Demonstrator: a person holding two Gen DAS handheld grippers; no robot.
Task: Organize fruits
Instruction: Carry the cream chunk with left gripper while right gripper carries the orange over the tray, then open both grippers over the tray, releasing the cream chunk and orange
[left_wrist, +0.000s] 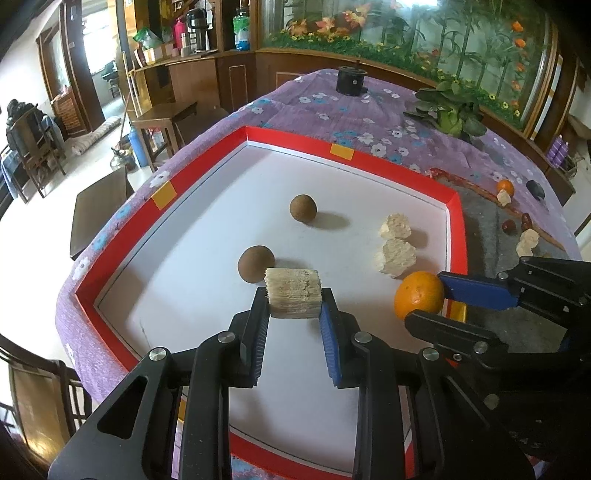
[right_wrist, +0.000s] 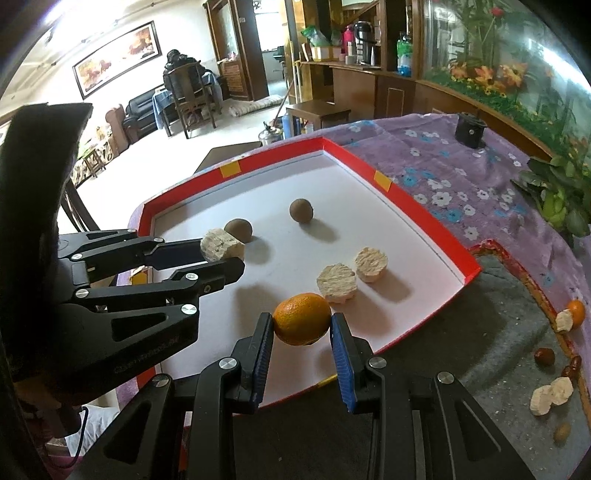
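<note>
A red-rimmed white tray (left_wrist: 456, 221) (right_wrist: 424, 210) lies on the purple flowered cloth. My left gripper (left_wrist: 294, 295) is shut on a pale cream fibrous chunk (left_wrist: 293, 297) (right_wrist: 221, 249) held over the tray, next to a brown round fruit (left_wrist: 256, 264) (right_wrist: 239, 230). My right gripper (right_wrist: 302, 321) is shut on an orange (right_wrist: 302, 318) (left_wrist: 419, 295) above the tray's near right edge. A second brown fruit (left_wrist: 303, 208) (right_wrist: 301, 210) and two cream chunks (left_wrist: 395, 227) (right_wrist: 337, 282) (right_wrist: 371, 264) lie in the tray.
On the grey mat (right_wrist: 509, 314) right of the tray lie a small orange (right_wrist: 577, 312), cream chunks (right_wrist: 550, 395), and dark red dates (right_wrist: 545, 356). A leafy green plant (left_wrist: 450, 110) and a black cylinder (left_wrist: 351, 79) stand at the table's far side.
</note>
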